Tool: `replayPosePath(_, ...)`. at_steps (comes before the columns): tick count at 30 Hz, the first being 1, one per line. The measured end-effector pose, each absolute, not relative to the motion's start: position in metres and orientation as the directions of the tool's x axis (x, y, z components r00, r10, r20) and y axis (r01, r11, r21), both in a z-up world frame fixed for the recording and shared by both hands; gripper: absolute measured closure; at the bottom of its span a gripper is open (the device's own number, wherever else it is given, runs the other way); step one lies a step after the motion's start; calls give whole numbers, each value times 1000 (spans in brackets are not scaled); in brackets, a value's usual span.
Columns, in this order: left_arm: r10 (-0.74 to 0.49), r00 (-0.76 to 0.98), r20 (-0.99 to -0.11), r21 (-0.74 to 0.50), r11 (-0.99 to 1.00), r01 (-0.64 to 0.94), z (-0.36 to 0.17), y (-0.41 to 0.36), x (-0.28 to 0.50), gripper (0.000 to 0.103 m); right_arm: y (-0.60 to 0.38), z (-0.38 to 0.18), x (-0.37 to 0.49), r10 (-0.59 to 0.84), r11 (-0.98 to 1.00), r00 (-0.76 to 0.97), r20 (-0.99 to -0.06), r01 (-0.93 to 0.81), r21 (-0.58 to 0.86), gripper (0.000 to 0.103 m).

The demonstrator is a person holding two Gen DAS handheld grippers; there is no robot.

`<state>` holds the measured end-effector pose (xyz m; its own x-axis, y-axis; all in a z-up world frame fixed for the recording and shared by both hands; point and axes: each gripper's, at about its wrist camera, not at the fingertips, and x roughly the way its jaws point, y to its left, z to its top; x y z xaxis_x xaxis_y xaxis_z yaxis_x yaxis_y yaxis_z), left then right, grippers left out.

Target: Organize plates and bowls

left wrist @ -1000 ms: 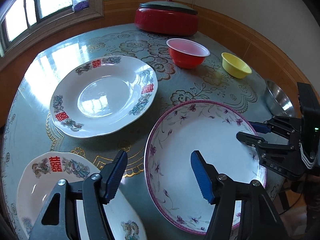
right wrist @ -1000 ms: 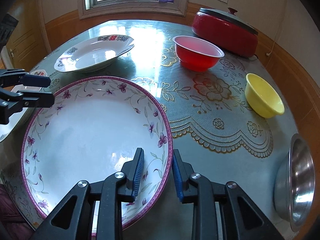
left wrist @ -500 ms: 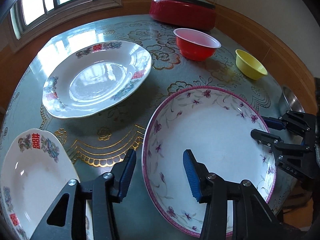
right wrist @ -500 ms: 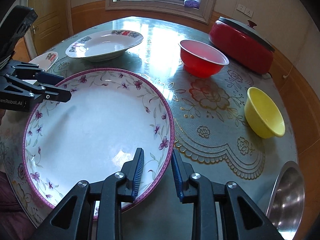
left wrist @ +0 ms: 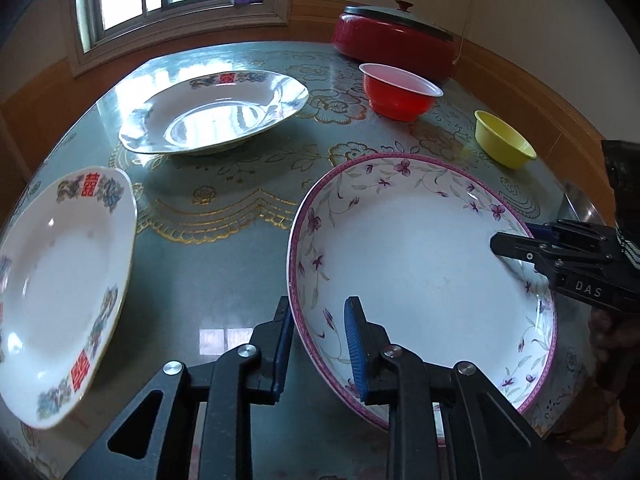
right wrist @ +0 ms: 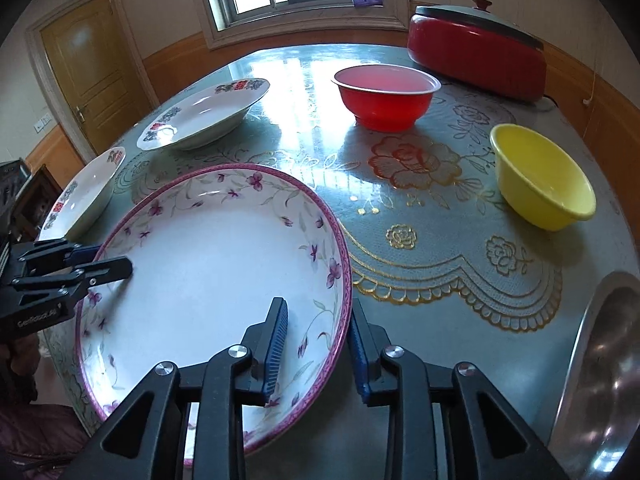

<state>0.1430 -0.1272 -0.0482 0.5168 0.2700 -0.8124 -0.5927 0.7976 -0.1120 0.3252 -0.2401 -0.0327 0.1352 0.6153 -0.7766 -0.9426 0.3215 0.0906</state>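
Now I have both grippers on the big floral plate (left wrist: 424, 264), the one with the purple rim, which sits at the near edge of the table (left wrist: 224, 264). My left gripper (left wrist: 320, 344) straddles the rim on its side, one pad outside and one inside, and its jaws are closing on that rim; I cannot tell whether the pads already press. My right gripper (right wrist: 316, 344) straddles the opposite rim at a narrow gap, and whether it truly bites I cannot tell either. The plate looks slightly tilted, so I judge the step in hand is a two-handed lift. Two white plates with red characters wait on my left, the near plate (left wrist: 60, 292) and the far plate (left wrist: 216, 114); the red bowl (left wrist: 400, 92) and yellow bowl (left wrist: 504, 140) stand beyond. Next I need both grips firm, then an even, level rise so the heavy plate does not slip.
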Motion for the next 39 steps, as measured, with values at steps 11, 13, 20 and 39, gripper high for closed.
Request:
replayPosePath(11,363,467,-806,-111,683,-722,-48,-122,118,78,-169,-30,313,600,243,153,-785,-970,-3,75)
replayPosePath(13,369,457,-809,-103,676,-729,-47,-119,118,78,-161,-30,311,599,244,165,-784,-970,-18,74)
replayPosePath(20,358,475,-804,-94,712,-696,-45,-117,114,81,-157,-30,310,585,297,193,-788,-955,-13,70)
replayPosePath(39,392,655,-646,-167,765,-622,13,-98,33,75,-141,15,267,762,214,-37,-646,-928,306,59)
